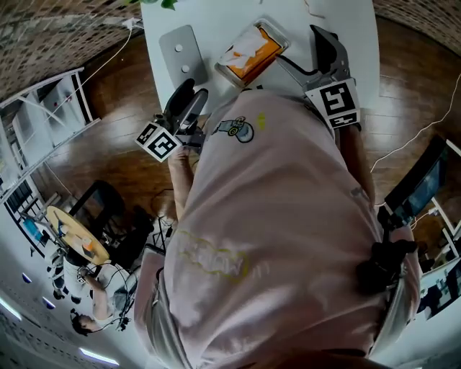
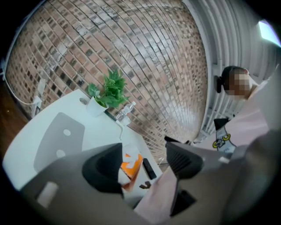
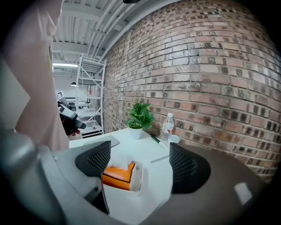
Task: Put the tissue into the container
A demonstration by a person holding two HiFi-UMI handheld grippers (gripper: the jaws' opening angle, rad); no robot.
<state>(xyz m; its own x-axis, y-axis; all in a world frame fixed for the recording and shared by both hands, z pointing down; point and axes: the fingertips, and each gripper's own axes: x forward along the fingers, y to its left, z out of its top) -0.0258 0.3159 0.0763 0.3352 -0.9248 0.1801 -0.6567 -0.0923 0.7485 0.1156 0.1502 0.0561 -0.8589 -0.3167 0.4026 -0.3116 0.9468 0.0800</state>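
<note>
Both grippers are up off the white table (image 1: 209,18) here. In the left gripper view the left gripper (image 2: 144,163) shows its jaws spread wide with nothing between them. It's the same on the other side: the right gripper (image 3: 139,166) has its jaws well apart and empty. Straight ahead of them on the table sits the clear container (image 3: 137,179), holding an orange box (image 3: 115,175). The white tissue (image 3: 119,161) pokes up from the top of that box. Whether it is loose or tucked in is hard to say at this blur. From the head view the container sits between the two grippers, with a grey pad (image 1: 180,49) just to its left. Along the brick wall stand a potted plant (image 3: 140,117) and a water bottle (image 3: 167,125).
</note>
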